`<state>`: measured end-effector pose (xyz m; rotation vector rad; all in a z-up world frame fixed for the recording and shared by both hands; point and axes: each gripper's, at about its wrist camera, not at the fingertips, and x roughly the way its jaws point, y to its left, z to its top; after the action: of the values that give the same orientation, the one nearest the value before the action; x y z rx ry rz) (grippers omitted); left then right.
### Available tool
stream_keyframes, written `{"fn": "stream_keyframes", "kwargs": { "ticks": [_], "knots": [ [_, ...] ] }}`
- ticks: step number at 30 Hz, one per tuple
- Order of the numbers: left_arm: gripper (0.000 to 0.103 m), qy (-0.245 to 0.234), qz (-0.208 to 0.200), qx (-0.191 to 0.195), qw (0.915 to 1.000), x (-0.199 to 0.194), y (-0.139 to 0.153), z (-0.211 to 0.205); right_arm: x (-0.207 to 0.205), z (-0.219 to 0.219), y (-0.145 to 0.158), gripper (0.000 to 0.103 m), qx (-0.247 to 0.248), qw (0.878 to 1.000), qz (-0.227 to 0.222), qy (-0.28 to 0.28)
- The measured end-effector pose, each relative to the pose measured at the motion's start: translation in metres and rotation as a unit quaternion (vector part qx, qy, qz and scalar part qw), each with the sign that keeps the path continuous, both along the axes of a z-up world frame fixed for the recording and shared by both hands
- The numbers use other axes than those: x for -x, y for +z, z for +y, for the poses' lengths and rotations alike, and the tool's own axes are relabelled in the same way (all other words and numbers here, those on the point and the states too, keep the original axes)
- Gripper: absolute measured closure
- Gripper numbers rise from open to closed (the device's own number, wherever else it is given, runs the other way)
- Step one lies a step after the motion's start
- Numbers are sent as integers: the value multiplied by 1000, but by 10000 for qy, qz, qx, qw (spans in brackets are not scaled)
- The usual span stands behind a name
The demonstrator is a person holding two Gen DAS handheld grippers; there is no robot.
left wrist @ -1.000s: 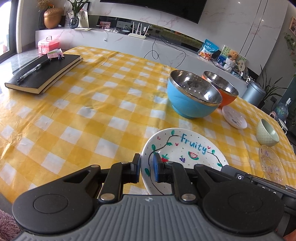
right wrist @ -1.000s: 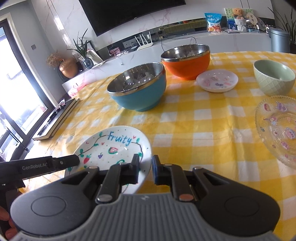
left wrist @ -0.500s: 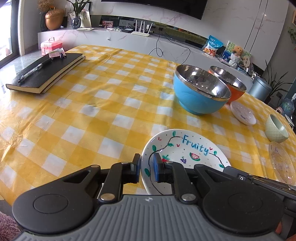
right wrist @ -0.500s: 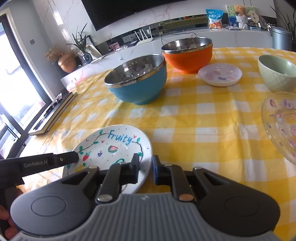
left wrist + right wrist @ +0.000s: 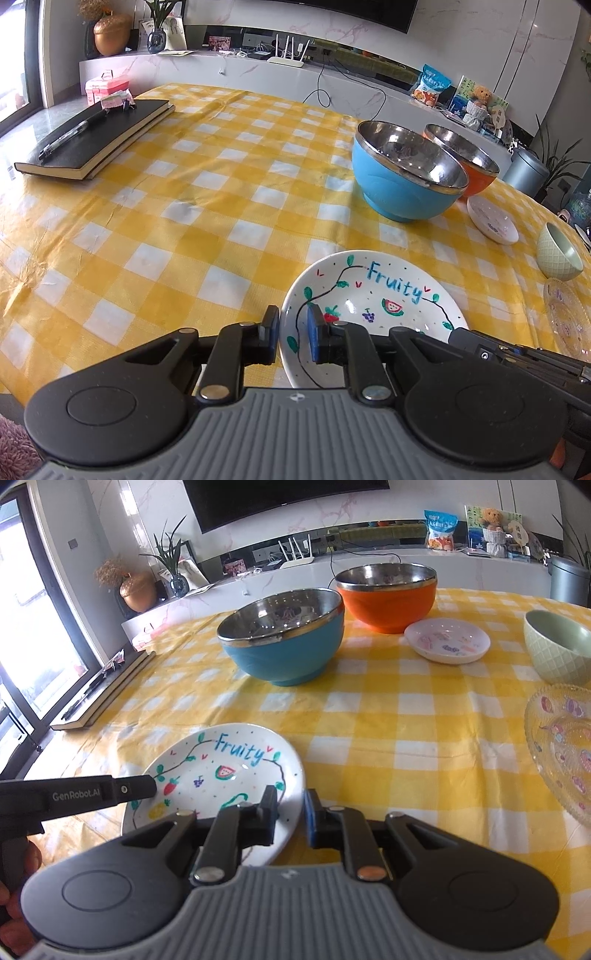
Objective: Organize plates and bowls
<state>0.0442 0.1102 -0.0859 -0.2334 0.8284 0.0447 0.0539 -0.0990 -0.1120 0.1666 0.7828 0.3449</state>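
Both claws pinching Fruity plate (image 5: 373,295) rims, left claw (image 5: 291,330), right claw (image 5: 290,816)

The white plate (image 5: 373,310) (image 5: 225,775) carries the hand-lettered word "Fruity" in blue (set among drawn vines and fruit), and the black body of the left gripper (image 5: 85,794), as seen from the right wrist view, bears the white marking "GenRobot.AI".

1. Left wrist view: low over the table's (image 5: 155,206) near edge, facing across it.
2. Right wrist view: equally low, angled leftward.
3. Both share the painted plate (image 5: 373,295) (image 5: 221,771) close up, bowls beyond.
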Motion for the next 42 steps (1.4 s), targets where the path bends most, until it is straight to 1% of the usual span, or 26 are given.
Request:
{"fn": "stream_keyframes", "kwargs": {
  "ticks": [3,4,5,8,10,12,13,14,16,17,21,23,26,29,31,35,37,39,42],
  "knots": [
    [85,44,2,4,10000,0,1,0,1,0,0,85,-25,10000,-12,37],
    [82,67,-2,9,10000,-1,2,1,1,-1,1,83,-34,10000,-28,39],
    [80,92,-33,3,10000,-1,3,1,2,-1,3,79,-30,10000,-64,47],
    [76,150,-208,-90,9996,2,12,0,6,-3,10,70,35,9997,-224,23],
    [73,101,-378,-121,9992,4,19,-4,8,-6,15,68,63,9995,-310,-6],
    [70,-4,-533,-177,9984,6,25,-11,10,-10,21,60,141,9992,-385,-24],
    [69,-50,-581,-200,9981,6,28,-14,11,-12,24,53,191,9989,-438,-27],
    [69,-107,-611,-216,9978,7,30,-18,13,-15,28,48,224,9985,-490,-38],
    [69,-219,-641,-214,9975,7,36,-28,15,-22,35,42,291,9980,-559,-83],
    [69,-287,-664,-196,9972,7,39,-33,16,-25,37,41,332,9977,-573,-113],
    [69,-624,-808,-118,9947,8,51,-58,18,-48,50,40,541,9961,-631,-296],
    [69,-766,-842,-51,9935,8,56,-73,19,-63,55,40,629,9945,-688,-480],
    [69,-971,-816,111,9919,5,59,-95,18,-86,60,40,807,9920,-576,-778],
    [66,-1227,-846,271,9885,1,60,-119,18,-114,63,40,757,9896,-514,-1114],
    [66,-1392,-827,356,9862,-4,59,-135,16,-131,65,40,749,9878,-437,-1294],
    [66,-1618,-743,543,9825,-15,53,-166,13,-166,63,40,838,9805,-371,-1738],
    [66,-1718,-720,549,9810,-20,47,-182,11,-182,59,41,776,9772,-275,-1958],
    [66,-1833,-689,539,9791,-27,39,-197,9,-198,52,43,635,9745,-123,-2151],
    [66,-1938,-547,559,9779,-37,26,-215,7,-208,43,44,792,9699,-14,-2302]
  ]
}}
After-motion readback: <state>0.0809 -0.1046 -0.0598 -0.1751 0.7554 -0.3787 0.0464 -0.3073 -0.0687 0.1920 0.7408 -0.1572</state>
